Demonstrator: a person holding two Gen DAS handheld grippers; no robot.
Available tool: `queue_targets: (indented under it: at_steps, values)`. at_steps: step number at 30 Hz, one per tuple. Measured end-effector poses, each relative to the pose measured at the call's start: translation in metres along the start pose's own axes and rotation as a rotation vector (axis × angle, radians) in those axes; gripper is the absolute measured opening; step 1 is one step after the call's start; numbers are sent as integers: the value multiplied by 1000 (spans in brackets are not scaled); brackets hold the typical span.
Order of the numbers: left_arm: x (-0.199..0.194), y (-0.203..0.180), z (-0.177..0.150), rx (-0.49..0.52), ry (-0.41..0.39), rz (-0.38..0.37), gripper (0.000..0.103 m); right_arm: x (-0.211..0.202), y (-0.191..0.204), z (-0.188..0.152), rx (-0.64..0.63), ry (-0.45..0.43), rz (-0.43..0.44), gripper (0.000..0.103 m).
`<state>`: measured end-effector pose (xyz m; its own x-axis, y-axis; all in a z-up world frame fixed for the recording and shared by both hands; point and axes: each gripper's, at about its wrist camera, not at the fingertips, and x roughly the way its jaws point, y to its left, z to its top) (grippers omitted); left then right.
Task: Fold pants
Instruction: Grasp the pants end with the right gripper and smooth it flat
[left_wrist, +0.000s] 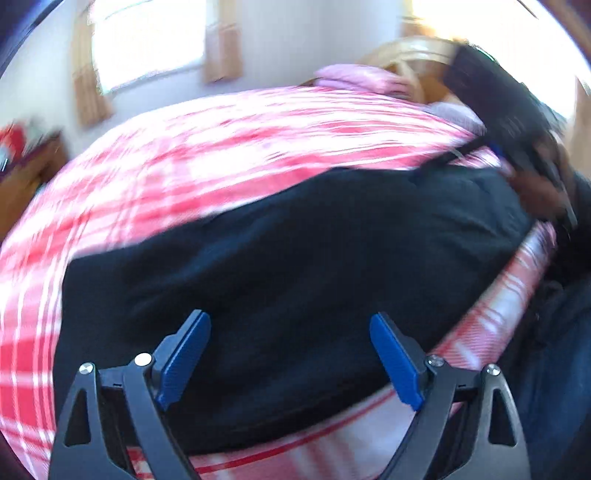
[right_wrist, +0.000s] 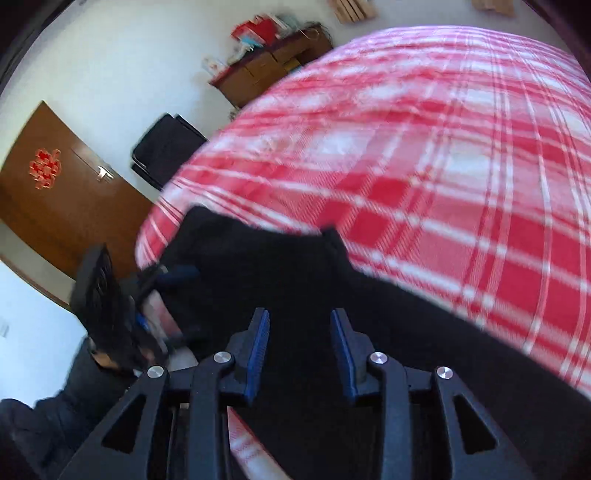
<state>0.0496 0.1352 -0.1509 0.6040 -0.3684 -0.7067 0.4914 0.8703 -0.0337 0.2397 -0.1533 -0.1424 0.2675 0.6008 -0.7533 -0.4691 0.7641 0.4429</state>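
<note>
pants: black pants (left_wrist: 295, 266) lie spread across the red plaid bed (left_wrist: 184, 155), filling the middle and lower part of both views

left gripper (left_wrist: 290, 354): jaws wide apart, nothing between them, hovering over the pants' near edge

right gripper (right_wrist: 299, 350): jaws apart too, a narrower gap, empty, above the dark cloth at lower center

blur: both views are smeared, so seams and hems are hard to pick out

risk: I'd guess a grab could catch only 1 layer or snag the sheet too, since black on black hides the edges

risk 2: uneven pinches from the 2 grippers would skew the fold
</note>
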Motion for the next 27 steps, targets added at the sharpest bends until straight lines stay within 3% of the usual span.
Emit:
queue_targets:
  at_steps: [2,4,6,9,11,13,16,22,27]
  values:
    - [-3,5,-1,-14,-21,-22,91,9,-10,-5,27,17,-54,37]
    - [-6,3,1,1,-16,-3,91,4,-17,-4,68,-7,-5,37]
    - [-11,4,5,7,-33,41,91,-2,-15,-5,66,-18,-13,37]
    - [-24,14,9,-29,-85,124,95,-10,7,-11,-43,-48,-78,38]
    - [-27,28,6,-86,-98,189,100,-10,20,-16,-85,-42,-51,39]
    - [-22,44,2,-137,-70,218,100,-6,31,-22,-122,-20,-32,43]
    - [-17,42,-3,-139,-59,245,101,13,34,-31,-158,36,-70,45]
    - [-3,29,-4,-61,-29,309,103,13,38,-36,-195,12,-103,45]
    - [-9,30,-3,-72,-20,309,103,-15,29,-37,-196,-47,-206,55]
